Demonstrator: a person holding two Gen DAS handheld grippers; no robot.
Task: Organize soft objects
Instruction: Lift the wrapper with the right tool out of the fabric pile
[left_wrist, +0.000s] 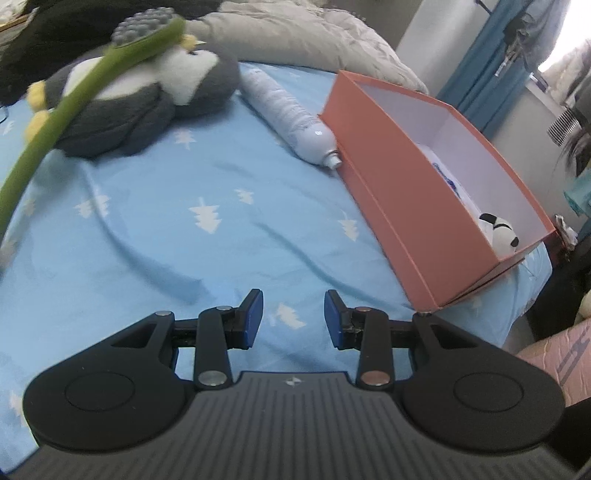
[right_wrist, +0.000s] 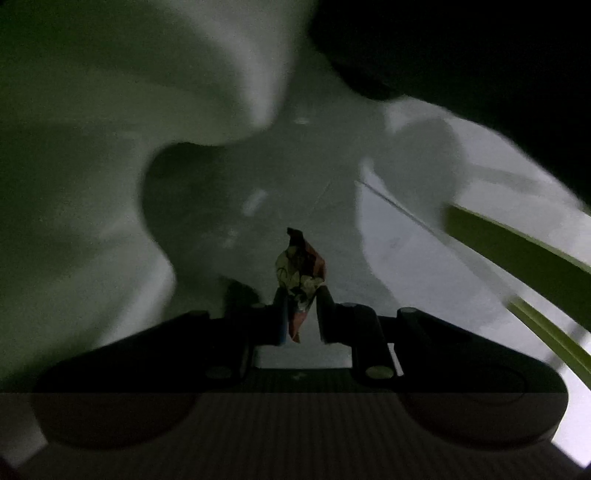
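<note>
Left gripper (left_wrist: 293, 319) jaws spread, empty, over bed (left_wrist: 155, 221). Penguin plush (left_wrist: 122, 99) lay up-left of jaws; orange box (left_wrist: 402, 199) up-right, nearer, long axis slanting away. Right gripper (right_wrist: 300, 314) jaws pinched small crumpled wrapper (right_wrist: 300, 271); dim, blurred view hid surroundings.
</note>
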